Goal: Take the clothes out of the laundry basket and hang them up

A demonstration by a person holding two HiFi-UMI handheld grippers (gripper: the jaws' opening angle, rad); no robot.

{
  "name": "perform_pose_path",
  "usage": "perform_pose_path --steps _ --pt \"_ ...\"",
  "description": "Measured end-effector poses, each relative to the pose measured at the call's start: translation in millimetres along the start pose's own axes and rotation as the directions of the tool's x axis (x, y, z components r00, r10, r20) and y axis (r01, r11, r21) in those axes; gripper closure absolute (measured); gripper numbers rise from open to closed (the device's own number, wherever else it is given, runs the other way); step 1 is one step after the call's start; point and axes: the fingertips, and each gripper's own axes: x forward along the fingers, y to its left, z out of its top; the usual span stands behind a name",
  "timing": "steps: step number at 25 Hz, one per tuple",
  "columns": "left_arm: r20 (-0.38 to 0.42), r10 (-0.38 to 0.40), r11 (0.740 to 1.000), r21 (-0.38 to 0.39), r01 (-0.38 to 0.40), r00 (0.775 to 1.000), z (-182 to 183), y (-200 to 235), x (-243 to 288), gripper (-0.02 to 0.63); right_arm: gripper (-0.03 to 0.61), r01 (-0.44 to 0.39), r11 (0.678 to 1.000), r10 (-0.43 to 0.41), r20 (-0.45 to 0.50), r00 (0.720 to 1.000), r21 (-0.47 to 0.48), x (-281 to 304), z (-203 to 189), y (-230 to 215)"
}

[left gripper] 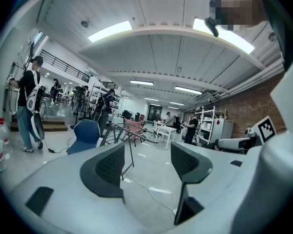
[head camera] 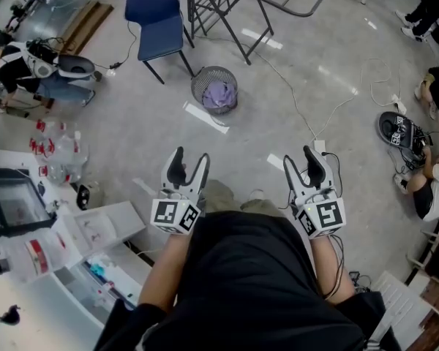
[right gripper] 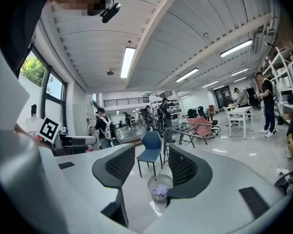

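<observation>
Left tongs [head camera: 191, 157]: released, jaws apart, nothing between them. Right tongs [head camera: 298, 156]: released, likewise empty. Both held side by side, near, above the floor [head camera: 132, 137]. Laundry basket [head camera: 214, 88]: on the floor, far centre, well apart from both tongs; lilac clothes [head camera: 219, 95] inside. Blue chair [head camera: 155, 17] and metal rack [head camera: 227, 9] farther off.

The metal rack [head camera: 197, 6] runs off the head view's top edge; the lilac garment's [head camera: 219, 93] kind is unclear.
</observation>
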Motion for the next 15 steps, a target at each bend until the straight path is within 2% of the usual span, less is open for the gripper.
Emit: perform_pose_path --steps 4,8,15 --pt "-0.017 0.027 0.999 -0.029 -0.027 0.999 -15 10 -8 0.341 0.393 -0.015 1.000 0.015 -0.021 1.000 0.011 5 -16 -2" --pt "-0.045 0.022 0.999 -0.048 -0.024 0.999 -26 19 -7 0.341 0.393 -0.017 0.999 0.020 -0.051 0.998 0.042 15 -28 -2" --pt "-0.056 -0.012 0.996 -0.084 0.007 0.998 -30 61 42 0.341 0.393 -0.068 0.997 0.073 -0.133 0.988 0.044 69 -44 12"
